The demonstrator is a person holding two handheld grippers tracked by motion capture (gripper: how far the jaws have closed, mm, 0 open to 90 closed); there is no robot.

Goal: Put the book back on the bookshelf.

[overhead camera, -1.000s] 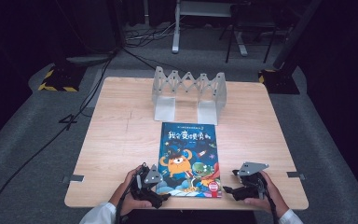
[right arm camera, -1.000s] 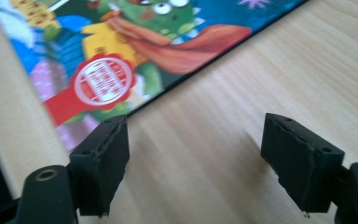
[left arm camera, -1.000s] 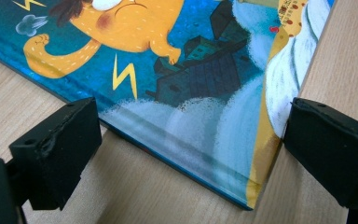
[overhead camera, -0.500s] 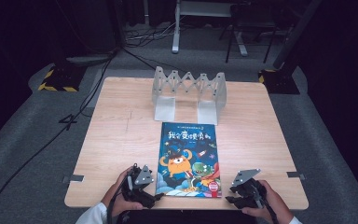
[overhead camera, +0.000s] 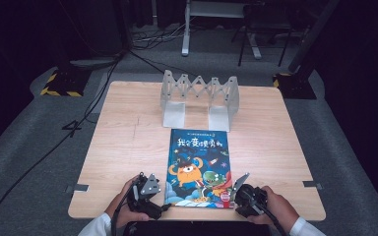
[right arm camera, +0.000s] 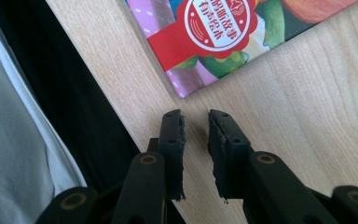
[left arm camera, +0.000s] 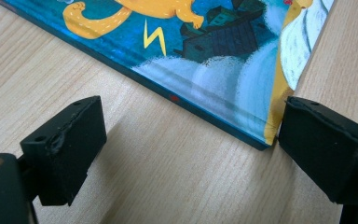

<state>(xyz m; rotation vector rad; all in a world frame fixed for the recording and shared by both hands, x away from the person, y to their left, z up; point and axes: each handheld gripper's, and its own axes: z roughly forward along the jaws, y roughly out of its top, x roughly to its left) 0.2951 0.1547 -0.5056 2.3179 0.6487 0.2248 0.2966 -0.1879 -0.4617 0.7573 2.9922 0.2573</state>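
Your right gripper has just been closing — jaws nearly together, empty, now nearer the picture book at the table's six o'clock edge; your left gripper gapes wide beside its corner.

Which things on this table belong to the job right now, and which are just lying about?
In the job:
- book, flat on the table
- left gripper, open at the book's corner
- right gripper, nearly shut on nothing, by the other near corner

Lying about:
- folding rack at the far edge
- cables on the floor
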